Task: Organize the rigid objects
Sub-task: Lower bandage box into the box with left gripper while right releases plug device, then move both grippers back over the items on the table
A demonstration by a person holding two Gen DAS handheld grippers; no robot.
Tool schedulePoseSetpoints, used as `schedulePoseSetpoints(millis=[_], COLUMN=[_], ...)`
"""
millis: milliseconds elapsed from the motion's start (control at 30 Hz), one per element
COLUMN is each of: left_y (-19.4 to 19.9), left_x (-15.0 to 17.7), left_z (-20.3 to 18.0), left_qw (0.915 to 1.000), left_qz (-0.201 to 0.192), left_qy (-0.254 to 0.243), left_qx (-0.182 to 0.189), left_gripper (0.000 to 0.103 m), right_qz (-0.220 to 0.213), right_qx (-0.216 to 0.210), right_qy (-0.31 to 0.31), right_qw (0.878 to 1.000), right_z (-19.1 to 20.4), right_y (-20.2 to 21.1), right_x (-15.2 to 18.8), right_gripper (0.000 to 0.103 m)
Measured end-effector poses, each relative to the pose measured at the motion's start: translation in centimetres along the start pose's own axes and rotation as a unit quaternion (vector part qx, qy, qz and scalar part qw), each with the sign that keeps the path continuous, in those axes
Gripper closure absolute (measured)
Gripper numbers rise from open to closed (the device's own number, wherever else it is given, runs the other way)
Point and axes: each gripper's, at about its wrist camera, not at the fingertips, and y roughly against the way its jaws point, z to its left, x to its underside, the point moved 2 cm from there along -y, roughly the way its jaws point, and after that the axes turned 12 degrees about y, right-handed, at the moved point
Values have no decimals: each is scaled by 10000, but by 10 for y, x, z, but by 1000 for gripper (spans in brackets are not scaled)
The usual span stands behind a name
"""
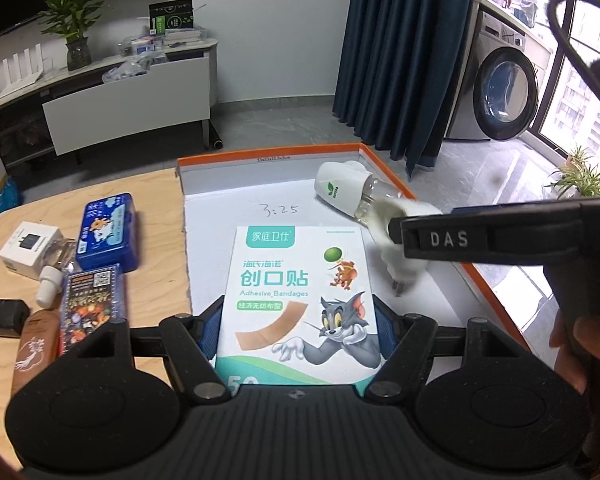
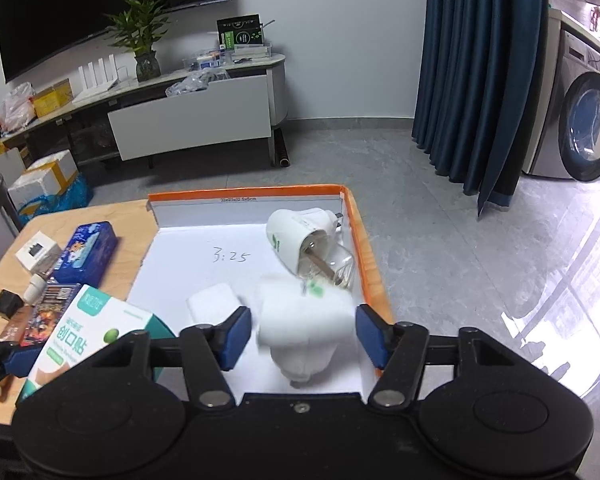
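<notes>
Bandage box [image 1: 300, 300]: white and teal, cartoon cat and mouse printed.

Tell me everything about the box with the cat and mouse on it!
The bandage box is a flat white cardboard pack with a teal label at the top, a teal wave at the bottom, a cartoon cat and mouse, a tan plaster picture and the words "Adhesive Bandages". It looks closed and undamaged. The left gripper clamps its lower part between blue-padded fingers, holding it face up, tilted, over the near end of the orange-rimmed tray.
</notes>
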Motion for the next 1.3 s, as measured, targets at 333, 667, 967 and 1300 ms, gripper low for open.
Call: schedulePoseSetpoints(millis=[333,667,967,1300], left_y=[-10,11,44,76], left_x=[3,3,-7,-4], left_z=[-14,-9,33,68], left_qw=[9992,9997,9974,9926], left_qz=[134,40,-203,-331], left_qy=[-76,3,427,711], left_qx=[381,258,-549,-923], left_gripper=[28,14,7,7], right_qz=[-376,-620,-554,-561], right_qx=[120,171,139,-121], right_qy=[-149,-273,-350,-34], right_qw=[9991,9976,9978,9983], right_z=[-13,-12,7,50], right_y=[18,52,70,86], right_x=[-8,-1,8,10], right_gripper=[27,22,20,19])
